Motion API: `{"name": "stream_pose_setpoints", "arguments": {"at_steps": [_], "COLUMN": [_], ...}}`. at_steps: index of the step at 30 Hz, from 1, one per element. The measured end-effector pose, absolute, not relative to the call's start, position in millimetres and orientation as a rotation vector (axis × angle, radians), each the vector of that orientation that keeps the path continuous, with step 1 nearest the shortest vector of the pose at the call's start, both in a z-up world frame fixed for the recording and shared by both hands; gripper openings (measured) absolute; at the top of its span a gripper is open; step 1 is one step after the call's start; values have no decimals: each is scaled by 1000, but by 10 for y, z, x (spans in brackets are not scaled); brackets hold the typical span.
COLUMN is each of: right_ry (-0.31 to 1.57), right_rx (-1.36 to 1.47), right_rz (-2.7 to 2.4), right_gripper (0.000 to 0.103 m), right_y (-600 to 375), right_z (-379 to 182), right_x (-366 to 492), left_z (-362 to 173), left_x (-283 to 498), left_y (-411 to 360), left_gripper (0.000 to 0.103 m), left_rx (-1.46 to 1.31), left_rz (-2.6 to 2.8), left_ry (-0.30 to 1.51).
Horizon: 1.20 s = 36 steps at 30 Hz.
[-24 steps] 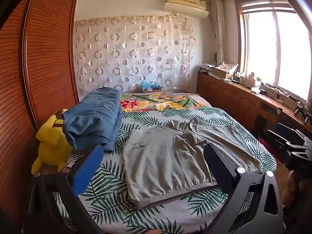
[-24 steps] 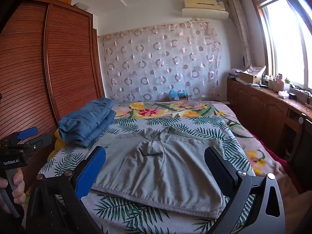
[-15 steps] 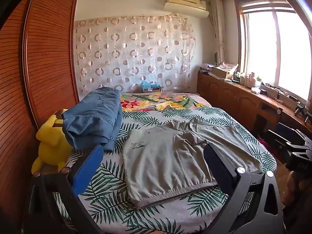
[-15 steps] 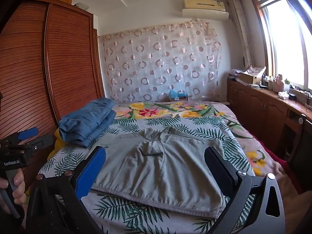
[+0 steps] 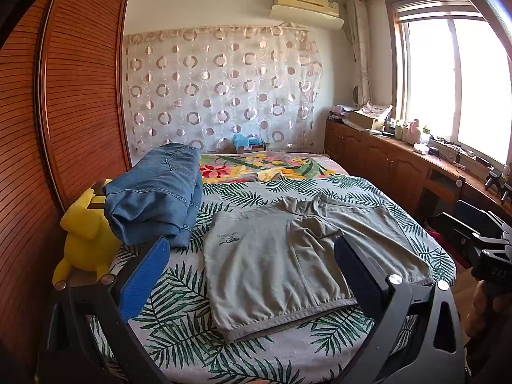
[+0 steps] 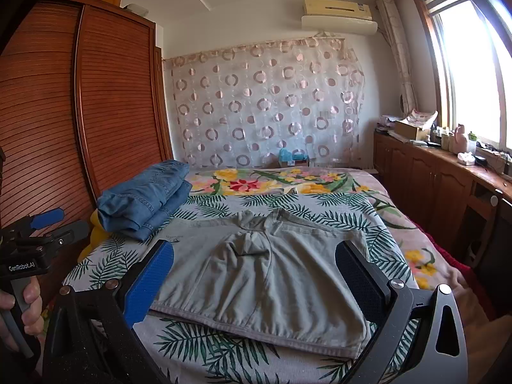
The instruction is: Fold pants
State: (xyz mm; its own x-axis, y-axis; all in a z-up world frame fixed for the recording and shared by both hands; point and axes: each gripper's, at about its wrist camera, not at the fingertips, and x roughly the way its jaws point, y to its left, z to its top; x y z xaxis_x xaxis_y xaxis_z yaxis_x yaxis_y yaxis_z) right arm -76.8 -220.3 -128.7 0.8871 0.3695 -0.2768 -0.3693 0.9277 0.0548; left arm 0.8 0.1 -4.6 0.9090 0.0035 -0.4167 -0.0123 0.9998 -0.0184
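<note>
Pants [image 5: 294, 265], grey-green, lie spread flat at centre frame on bed [image 5: 179, 316] with a palm-leaf cover; small dark logo near their upper left corner in left wrist view, hem edge toward the camera, a bunched fold of cloth near the middle top. Same pants [image 6: 275, 275] fill the centre of right wrist view. Left gripper [image 5: 249, 268] frames the lower part of its view, jaws spread wide, blue pad at lower left and dark pad at lower right, nothing between them, held above the pants and not touching. Right gripper [image 6: 256, 272] likewise wide open and empty, blue pad lower left, dark pad lower right, over the near hem. Left gripper also shows at left edge of right wrist view, a hand [image 6: 22, 307] wrapped round its handle. Jeans [image 5: 156, 198], folded in a stack, sit upper left of the pants, just beside them, resting partly on a yellow plush [image 5: 86, 240] at the bed's left edge. Wardrobe [image 5: 73, 102] fills left of frame, circle-print curtain [image 5: 220, 89] at back, window [image 5: 457, 76] at right.
</note>
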Motion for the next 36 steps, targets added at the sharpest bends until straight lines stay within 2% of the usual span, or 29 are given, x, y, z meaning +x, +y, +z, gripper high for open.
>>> {"name": "stream_pose_setpoints", "arguments": {"at_steps": [36], "right_ry": [273], "right_rx": [2], "right_rz": [379], "right_gripper": [101], "right_y": [-2183], "right_z": [-1262], "right_x": [-814], "left_z": [52], "left_x": [-23], "left_y": [31], "left_gripper": [103], "left_rx": [-17], "left_rz": [8], "left_ry": [416]}}
